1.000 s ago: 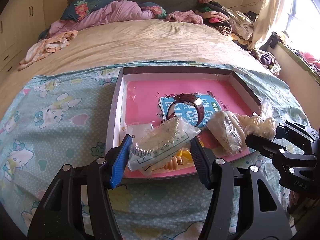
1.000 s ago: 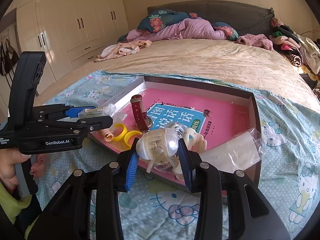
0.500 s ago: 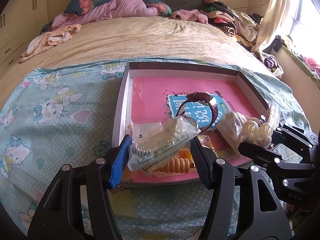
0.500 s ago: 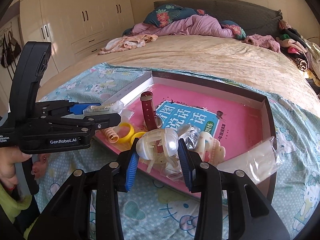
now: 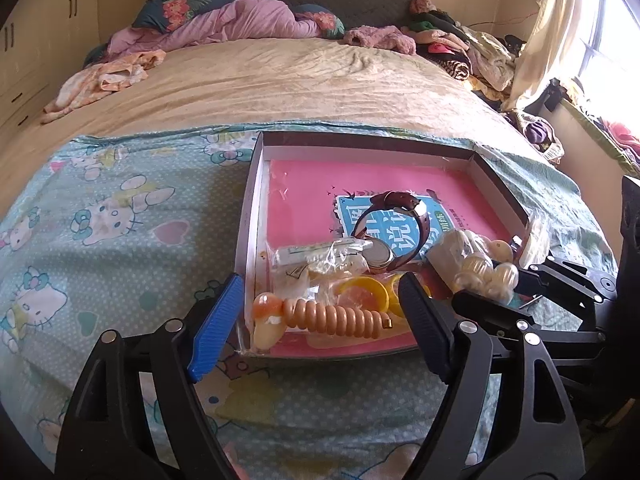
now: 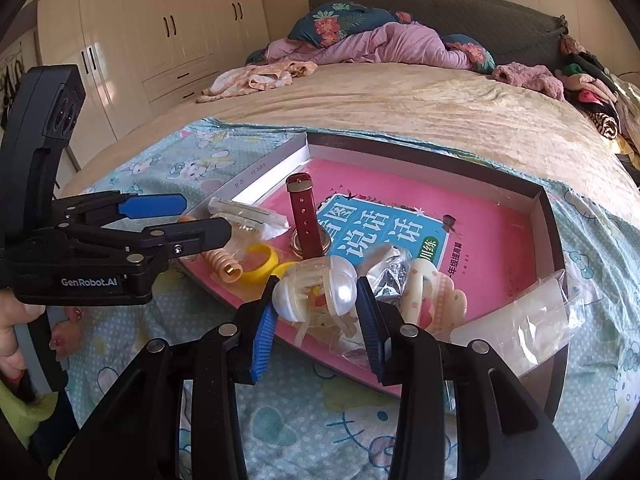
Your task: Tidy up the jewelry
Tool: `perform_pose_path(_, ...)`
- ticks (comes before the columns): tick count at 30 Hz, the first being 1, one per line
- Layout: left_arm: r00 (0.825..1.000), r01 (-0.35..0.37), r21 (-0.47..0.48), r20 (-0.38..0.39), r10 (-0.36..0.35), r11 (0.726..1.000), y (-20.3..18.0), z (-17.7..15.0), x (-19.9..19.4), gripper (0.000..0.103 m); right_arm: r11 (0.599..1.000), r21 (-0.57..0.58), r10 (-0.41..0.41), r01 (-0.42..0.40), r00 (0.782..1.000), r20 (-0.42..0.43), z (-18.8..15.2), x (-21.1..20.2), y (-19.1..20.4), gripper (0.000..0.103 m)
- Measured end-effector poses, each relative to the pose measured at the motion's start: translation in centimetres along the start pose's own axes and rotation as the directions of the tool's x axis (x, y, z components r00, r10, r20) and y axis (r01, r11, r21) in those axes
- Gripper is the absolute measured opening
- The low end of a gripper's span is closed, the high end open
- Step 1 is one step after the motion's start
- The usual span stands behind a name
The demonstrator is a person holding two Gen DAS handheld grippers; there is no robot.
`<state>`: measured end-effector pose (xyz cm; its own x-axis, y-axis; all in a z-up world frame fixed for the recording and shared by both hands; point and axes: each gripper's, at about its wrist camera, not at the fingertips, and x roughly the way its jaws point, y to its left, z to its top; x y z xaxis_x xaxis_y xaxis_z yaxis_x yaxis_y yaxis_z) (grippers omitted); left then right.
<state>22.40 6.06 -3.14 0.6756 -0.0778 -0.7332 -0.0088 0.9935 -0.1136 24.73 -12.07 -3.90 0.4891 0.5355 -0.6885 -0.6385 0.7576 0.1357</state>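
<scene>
Readable print on the gripper and the book

"GenRobot.AI" runs in white along the left gripper body; large white Chinese characters "说话话" sit on the blue panel of the pink book in the box, whose left inner wall carries small digits too faint to read.

The left gripper has just been opening its fingers, with nothing squeezed. The right gripper fingers pinch tight.
</scene>
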Motion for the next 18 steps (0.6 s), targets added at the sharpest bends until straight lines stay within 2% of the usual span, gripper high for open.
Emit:
perform_pose_path(5,1.000,-0.001,-0.003,0.009,0.001,1.000,-0.1,-0.1,-0.8,0.074,1.000,-0.004,-0.001,0.001,1.000,0.004,0.0,-0.3,0.3,0.039)
perform_pose_path(8,1.000,-0.002,-0.004,0.016,0.002,1.000,-0.1,-0.1,-1.4,0.074,1.000,-0.002,-0.008,0.008,1.000,0.012,-0.2,-0.9,0.4,0.045)
perform_pose_path(12,1.000,-0.003,-0.005,0.026,0.003,1.000,-0.1,-0.1,-2.2,0.074,1.000,0.009,-0.019,0.019,0.999,0.035,-0.6,-2.4,0.3,0.056)
perform_pose_path(14,0.999,-0.005,-0.006,0.032,0.005,1.000,-0.2,-0.2,-2.7,0.079,0.999,0.019,-0.034,0.033,0.998,0.052,-0.9,-3.5,0.2,0.065)
perform_pose_path(18,0.999,0.005,-0.010,0.048,-0.005,1.000,-0.3,-0.4,-4.1,0.080,0.997,0.044,-0.068,0.063,0.992,0.103,-1.4,-6.4,0.0,0.086)
